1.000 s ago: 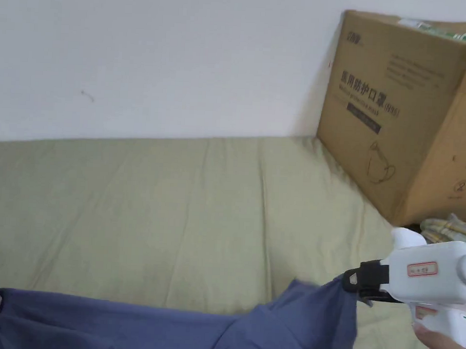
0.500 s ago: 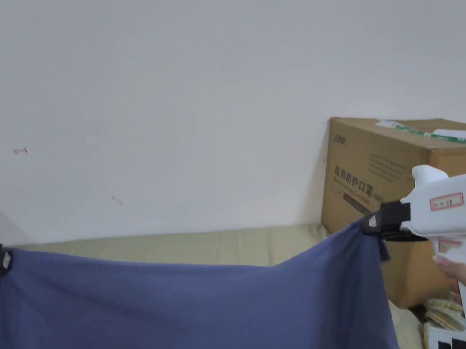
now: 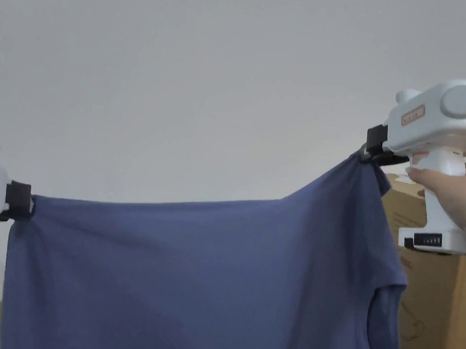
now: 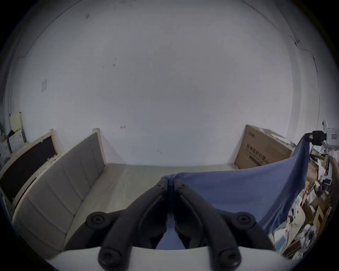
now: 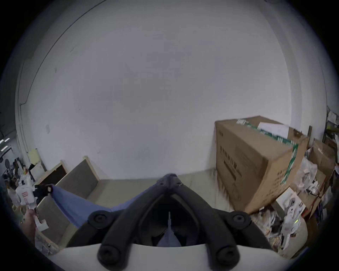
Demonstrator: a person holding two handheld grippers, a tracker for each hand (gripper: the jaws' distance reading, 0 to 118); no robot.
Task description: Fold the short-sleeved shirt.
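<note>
Above a bed with a pale green sheet (image 4: 135, 183), a blue short-sleeved shirt (image 3: 187, 277) hangs spread in the air between two hand-held tools, none of it seen resting on the mattress. At the left, the left tongs (image 3: 30, 205) are closed tight on one top corner of the cloth; the left gripper view shows both jaws pressed together with blue fabric pinched between their tips and more of it bunched behind them. From that corner the top edge of the shirt runs nearly level, then climbs toward the right, where the right tongs (image 3: 367, 153), held higher by a hand (image 3: 450, 193), are clamped on the other corner. Below that grip a sleeve opening (image 3: 383, 317) hangs at the garment's right side. A large cardboard box (image 3: 439, 310) stands behind the shirt at the far right, against a plain white wall (image 3: 207, 83), with loose papers and packaging (image 5: 293, 210) piled beside it.

Judged from how things lie, folding proper has not begun: the shirt is lifted and opened out, with no crease or fold visible in it. What is left appears to be nearly everything, namely laying the garment flat on the bed, bringing in the sleeves and sides, and doubling the body over.
</note>
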